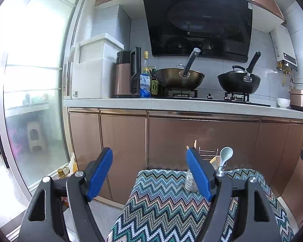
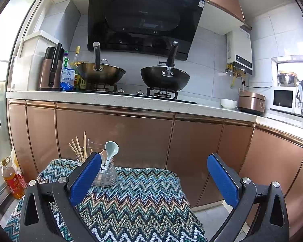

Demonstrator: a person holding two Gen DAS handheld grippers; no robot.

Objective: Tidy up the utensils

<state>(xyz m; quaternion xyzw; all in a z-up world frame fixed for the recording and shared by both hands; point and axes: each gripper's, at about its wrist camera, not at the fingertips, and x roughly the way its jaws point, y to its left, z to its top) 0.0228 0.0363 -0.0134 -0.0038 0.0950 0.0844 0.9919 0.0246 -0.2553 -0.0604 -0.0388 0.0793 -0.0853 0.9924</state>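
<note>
both grippers hover over a zigzag-patterned cloth [image 2: 135,199] that covers a low surface in front of copper-coloured cabinet doors [image 2: 115,133]. the left gripper [image 1: 149,173] has its blue-padded fingers [image 1: 100,173] spread wide with nothing between them, and the right gripper [image 2: 154,178] is likewise spread apart and empty. the landmark here is the clear utensil holder [image 2: 105,173], which stands upright at the far edge of the cloth, nearest the cabinets. inside the holder a pale blue-grey ceramic spoon [image 2: 112,148] stands bowl-up, leaning slightly, with a second lighter spoon [image 2: 104,155] just beside it. just left of the holder, in the right wrist view, a bundle of wooden chopsticks [image 2: 78,147] fans upward from a second clear container that is touching or nearly touching the holder; i cannot tell which. a thin wire rack [image 2: 95,144] shows just behind them. in the left wrist view the holder is partly hidden behind the left gripper's right finger, with the spoon rising above it. the right gripper's left finger overlaps the holder in its own view, though whether it touches cannot be told. above and behind the holder runs a pale counter [image 2: 111,98] carrying a gas hob with a brass-toned wok [image 2: 102,72] and a black wok [image 2: 164,77], each with its handle angled up. left of the holder, on the floor, stands an oil bottle [image 2: 11,179].
</note>
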